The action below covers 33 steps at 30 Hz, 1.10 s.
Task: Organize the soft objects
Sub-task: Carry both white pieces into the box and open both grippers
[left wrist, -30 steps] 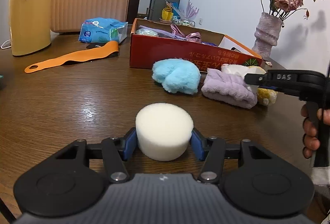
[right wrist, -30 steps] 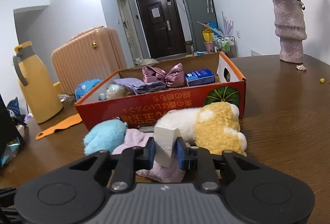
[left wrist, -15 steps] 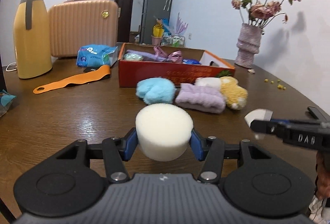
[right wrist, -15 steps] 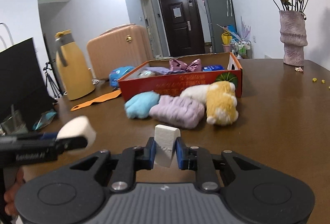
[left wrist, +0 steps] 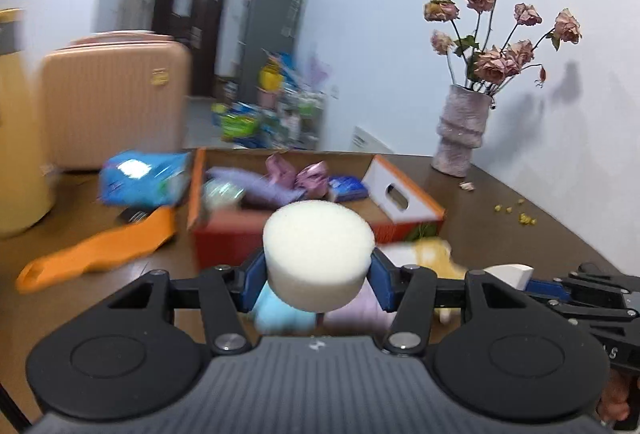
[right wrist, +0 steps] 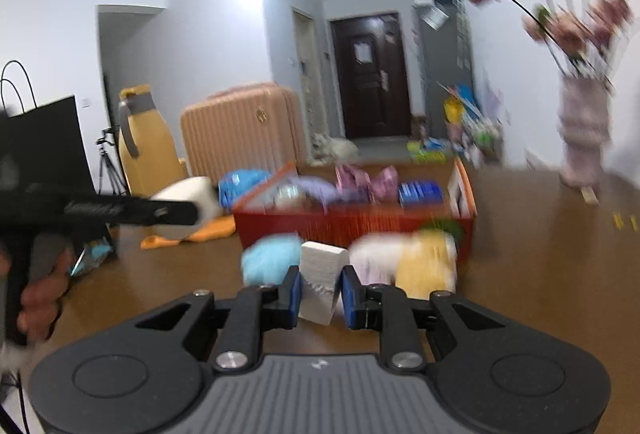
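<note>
Left wrist view: left tool (left wrist: pixel 318 270) squeezes the round sponge (left wrist: pixel 319 252); right tool (right wrist: pixel 319 292) pinches the white wedge (right wrist: pixel 322 280). Carry both gently over the red box (left wrist: pixel 404 212), then let go.

Both grippers' fingers (left wrist: pixel 256 276) clamped, airborne

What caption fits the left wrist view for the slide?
Left gripper holds a round white sponge above the table, facing the orange cardboard box of soft items.

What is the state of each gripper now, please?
Left gripper: closed on the round sponge.
Right gripper: closed on the wedge sponge.
</note>
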Motion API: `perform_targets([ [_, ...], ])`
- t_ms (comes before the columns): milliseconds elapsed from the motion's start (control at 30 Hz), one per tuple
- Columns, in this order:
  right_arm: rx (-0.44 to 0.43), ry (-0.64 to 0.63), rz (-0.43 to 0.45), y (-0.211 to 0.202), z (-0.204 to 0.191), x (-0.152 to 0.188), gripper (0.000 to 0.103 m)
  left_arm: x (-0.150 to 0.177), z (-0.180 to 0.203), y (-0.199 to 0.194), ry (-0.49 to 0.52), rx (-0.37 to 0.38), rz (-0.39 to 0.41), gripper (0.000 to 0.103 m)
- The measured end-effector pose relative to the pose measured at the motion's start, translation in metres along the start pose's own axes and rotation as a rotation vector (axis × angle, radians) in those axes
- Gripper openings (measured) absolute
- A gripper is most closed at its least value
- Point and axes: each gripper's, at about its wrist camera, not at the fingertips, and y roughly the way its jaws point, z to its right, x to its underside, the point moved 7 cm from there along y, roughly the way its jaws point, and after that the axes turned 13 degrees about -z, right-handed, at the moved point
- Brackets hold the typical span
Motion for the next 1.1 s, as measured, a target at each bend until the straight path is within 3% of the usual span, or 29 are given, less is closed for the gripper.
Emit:
perform_targets([
  [100, -0.026, -0.020, -0.021, 0.034, 0.015, -0.053, 0.020, -0.052, -0.011, 0.053, 0.044, -0.034, -0.099, 0.054],
  [233, -0.020, -0.007, -0.141, 0.109, 0.045, -0.112, 0.020, -0.096, -0.033, 0.138, 0.037, -0.062, -0.285, 0.054],
  [400, 0.017, 0.003, -0.308, 0.215, 0.072, -0.161, 0.020, -0.119, -0.060, 0.220, 0.038, -0.119, -0.398, 0.054],
  [533, 0.031, 0.047, -0.419, 0.287, 0.088, -0.172, 0.020, -0.112, -0.072, 0.264, 0.042, -0.120, -0.463, 0.059],
  [667, 0.019, 0.060, -0.511, 0.326, 0.093, -0.160, 0.025, -0.103, -0.077, 0.276, 0.013, -0.049, -0.526, 0.074],
  [733, 0.007, 0.071, -0.506, 0.331, 0.095, -0.162, 0.042, -0.104, -0.079, 0.272, 0.007, -0.022, -0.514, 0.081],
  [767, 0.016, 0.077, -0.492, 0.330, 0.096, -0.162, 0.057, -0.105, -0.079, 0.270, 0.005, -0.016, -0.508, 0.082],
  [800, 0.032, 0.084, -0.481, 0.330, 0.098, -0.163, 0.061, -0.105, -0.079, 0.266, 0.006, -0.013, -0.504, 0.082],
  [933, 0.049, 0.100, -0.431, 0.313, 0.104, -0.173, 0.059, -0.115, -0.076, 0.239, 0.010, -0.014, -0.458, 0.084],
  [1100, 0.106, 0.079, -0.361, 0.255, 0.113, -0.192, 0.060, -0.131, -0.077, 0.186, 0.019, -0.066, -0.387, 0.087],
])
